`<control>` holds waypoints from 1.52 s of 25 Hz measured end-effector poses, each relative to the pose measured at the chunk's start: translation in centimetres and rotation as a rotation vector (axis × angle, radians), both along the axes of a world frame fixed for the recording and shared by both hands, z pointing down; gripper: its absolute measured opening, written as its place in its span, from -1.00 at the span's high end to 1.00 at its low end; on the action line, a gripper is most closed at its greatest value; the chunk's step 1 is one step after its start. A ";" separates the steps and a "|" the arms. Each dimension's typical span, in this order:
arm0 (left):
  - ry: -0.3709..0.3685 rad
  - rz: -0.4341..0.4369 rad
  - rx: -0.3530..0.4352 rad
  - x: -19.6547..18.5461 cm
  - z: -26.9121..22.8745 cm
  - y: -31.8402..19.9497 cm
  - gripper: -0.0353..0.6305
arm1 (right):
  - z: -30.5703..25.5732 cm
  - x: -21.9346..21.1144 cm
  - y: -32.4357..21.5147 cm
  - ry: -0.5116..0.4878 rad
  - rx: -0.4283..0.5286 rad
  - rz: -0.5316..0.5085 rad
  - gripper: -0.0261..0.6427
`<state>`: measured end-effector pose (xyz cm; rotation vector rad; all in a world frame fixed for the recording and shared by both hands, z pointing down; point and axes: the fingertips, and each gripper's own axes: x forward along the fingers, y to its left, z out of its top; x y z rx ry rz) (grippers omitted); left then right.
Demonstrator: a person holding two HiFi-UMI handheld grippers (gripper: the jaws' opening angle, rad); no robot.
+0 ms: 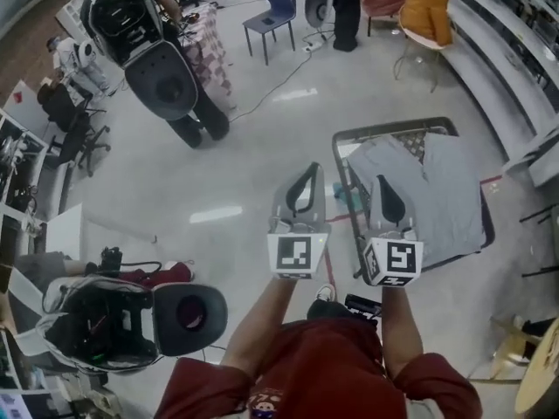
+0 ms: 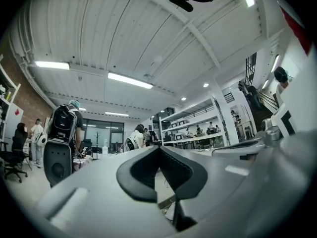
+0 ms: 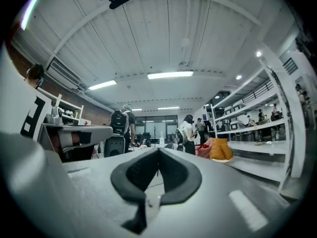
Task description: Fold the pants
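The grey pants (image 1: 437, 190) lie spread flat on a dark table with a metal frame (image 1: 393, 129) at the right of the head view. My left gripper (image 1: 306, 175) is held up over the floor, left of the table, jaws shut with nothing between them. My right gripper (image 1: 385, 186) is beside it, over the table's left edge, also shut and empty. In the left gripper view the left gripper (image 2: 159, 148) points roughly level into the room, and the right gripper (image 3: 158, 150) does the same in the right gripper view. The pants show in neither gripper view.
A person with a backpack (image 1: 157, 59) stands at the far left behind a checked table. A blue chair (image 1: 271, 11), another standing person (image 1: 345, 7) and a chair with orange cushions (image 1: 428, 11) are at the back. Shelving (image 1: 515, 68) runs along the right. Headset gear (image 1: 131, 321) sits at lower left.
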<state>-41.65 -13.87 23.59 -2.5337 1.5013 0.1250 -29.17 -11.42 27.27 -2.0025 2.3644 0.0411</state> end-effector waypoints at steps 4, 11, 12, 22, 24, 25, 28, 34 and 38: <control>-0.007 0.084 -0.008 3.4 0.1 -3.3 0.88 | 0.0 2.9 -2.1 0.007 -0.010 0.080 0.92; -0.017 0.247 0.001 9.6 0.6 -6.5 0.88 | 0.6 8.9 -2.9 0.013 -0.027 0.264 0.92; -0.017 0.274 0.000 10.5 0.7 -7.1 0.88 | 0.7 9.8 -3.0 0.018 -0.030 0.293 0.92; 0.024 0.604 -0.028 19.1 1.4 -13.6 0.88 | 0.9 16.6 -5.6 0.037 -0.039 0.643 0.92; 0.032 0.680 -0.030 20.5 1.2 -14.5 0.88 | 0.9 17.1 -6.1 0.045 -0.048 0.712 0.92; 0.032 0.717 -0.029 21.1 1.3 -15.0 0.88 | 0.9 17.3 -6.3 0.050 -0.053 0.748 0.92; 0.024 0.823 -0.028 22.3 1.6 -16.9 0.88 | 0.8 17.5 -7.0 0.064 -0.071 0.860 0.92; 0.008 0.981 -0.020 23.5 2.0 -19.3 0.88 | 1.2 17.1 -6.6 0.065 -0.095 1.039 0.92; 0.010 1.083 -0.033 23.3 2.8 -19.8 0.88 | 1.7 15.1 -5.8 0.064 -0.109 1.174 0.92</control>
